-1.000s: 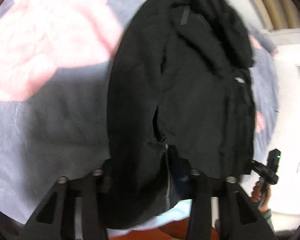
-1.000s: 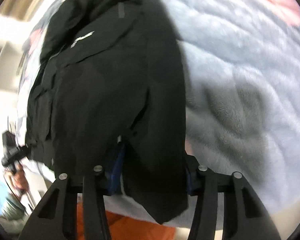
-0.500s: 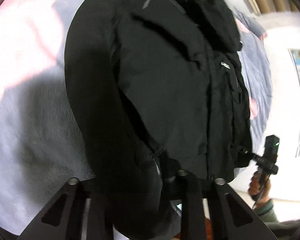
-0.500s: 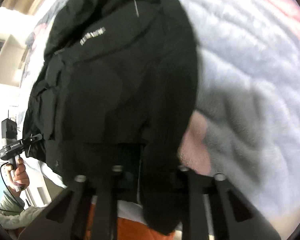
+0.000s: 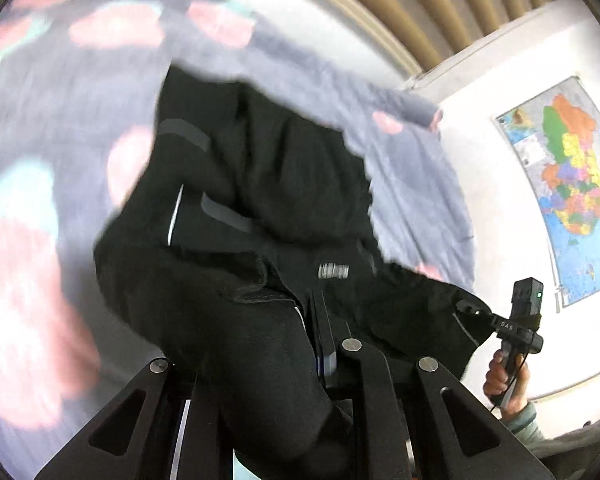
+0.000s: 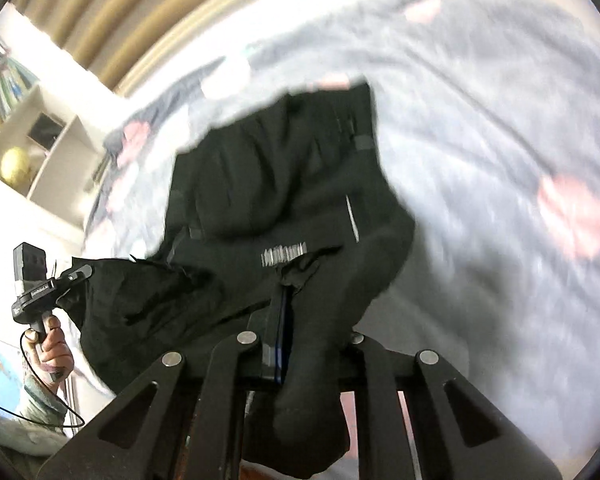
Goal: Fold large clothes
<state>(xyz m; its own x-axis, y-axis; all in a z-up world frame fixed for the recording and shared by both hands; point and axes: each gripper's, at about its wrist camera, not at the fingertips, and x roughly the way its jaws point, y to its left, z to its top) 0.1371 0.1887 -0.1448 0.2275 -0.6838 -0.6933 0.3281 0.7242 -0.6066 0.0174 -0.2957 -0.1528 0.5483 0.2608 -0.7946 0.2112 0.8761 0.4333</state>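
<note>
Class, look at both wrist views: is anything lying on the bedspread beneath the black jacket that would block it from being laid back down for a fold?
Nothing visible does. Both the left gripper and right gripper pinch the black jacket, and the flowered bedspread around it shows only fabric.

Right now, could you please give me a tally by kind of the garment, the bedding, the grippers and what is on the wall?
Black jacket: 1, pinched by both grippers
Grey blanket with pink patches: 1
Grippers: 2, left gripper and right gripper, both shut on the jacket
Wall map: 1
Total: 5
</note>
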